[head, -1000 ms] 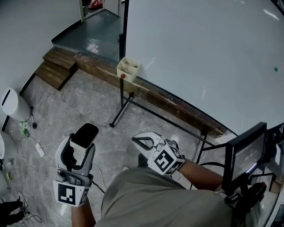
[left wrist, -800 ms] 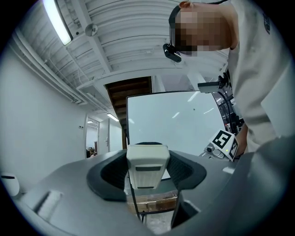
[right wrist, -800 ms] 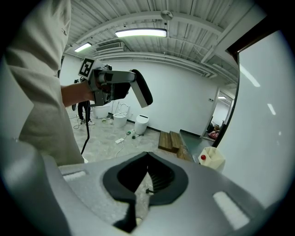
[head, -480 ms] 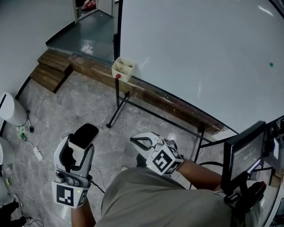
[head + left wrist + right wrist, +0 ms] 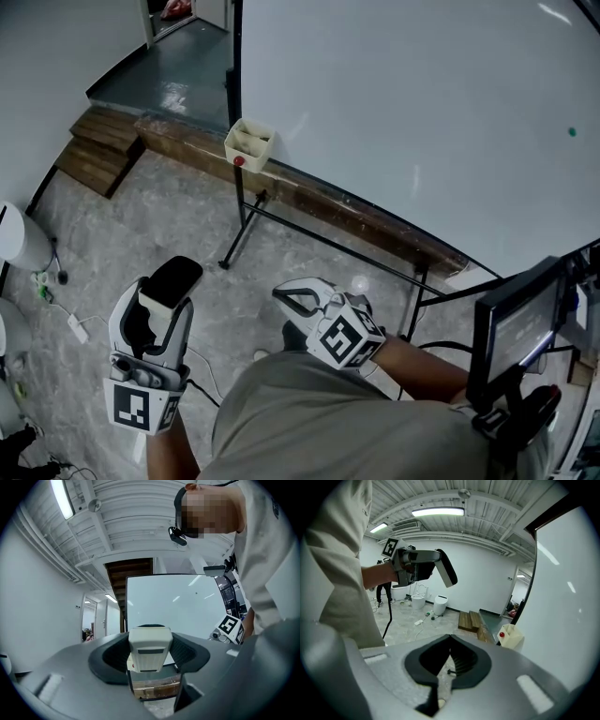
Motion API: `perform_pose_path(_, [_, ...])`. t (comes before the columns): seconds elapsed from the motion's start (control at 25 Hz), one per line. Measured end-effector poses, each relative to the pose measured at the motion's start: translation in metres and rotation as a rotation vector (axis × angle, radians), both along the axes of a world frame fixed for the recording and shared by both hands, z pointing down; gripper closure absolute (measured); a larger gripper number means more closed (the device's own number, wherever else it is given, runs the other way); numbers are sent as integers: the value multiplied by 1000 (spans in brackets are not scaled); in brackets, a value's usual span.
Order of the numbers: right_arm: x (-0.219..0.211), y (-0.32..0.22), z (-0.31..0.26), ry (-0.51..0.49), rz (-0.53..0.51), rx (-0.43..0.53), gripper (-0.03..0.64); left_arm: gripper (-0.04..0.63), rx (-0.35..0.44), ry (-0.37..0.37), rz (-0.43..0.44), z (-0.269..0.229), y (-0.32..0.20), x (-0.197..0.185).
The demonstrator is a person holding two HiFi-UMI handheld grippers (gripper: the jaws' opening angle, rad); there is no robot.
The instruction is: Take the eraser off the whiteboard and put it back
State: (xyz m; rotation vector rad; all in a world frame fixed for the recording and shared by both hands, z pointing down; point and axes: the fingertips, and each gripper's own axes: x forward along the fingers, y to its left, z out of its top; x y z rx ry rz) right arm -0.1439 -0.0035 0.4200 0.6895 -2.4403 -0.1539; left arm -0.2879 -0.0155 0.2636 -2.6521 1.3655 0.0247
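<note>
Item: eraser (image 5: 175, 279), white body, black felt end.
Location: off whiteboard (image 5: 422, 103), clamped in left gripper (image 5: 164, 300); jaws wide on its sides.
Long axis: along gripper's pointing line, felt end forward.
Bearing: board ahead and to right, well apart.
Right gripper (image 5: 292, 298): clenched, empty; nearer board, but judged spare. Return falls to left.

Right tool (image 5: 450, 639) closed, empty; left tool (image 5: 436, 562) clamps the eraser (image 5: 448, 572).

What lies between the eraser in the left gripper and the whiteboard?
Head view: only floor and the stand's black leg separate the eraser from the whiteboard.
</note>
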Motion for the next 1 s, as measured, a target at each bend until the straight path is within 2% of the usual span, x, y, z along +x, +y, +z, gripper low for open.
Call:
perform_pose_path(0.2, [13, -3, -3, 1, 30, -8, 614, 333, -14, -1, 15, 4, -16, 8])
perform_pose_path(1.0, [96, -90, 11, -42, 159, -52, 614, 333, -97, -32, 81, 35, -151, 87])
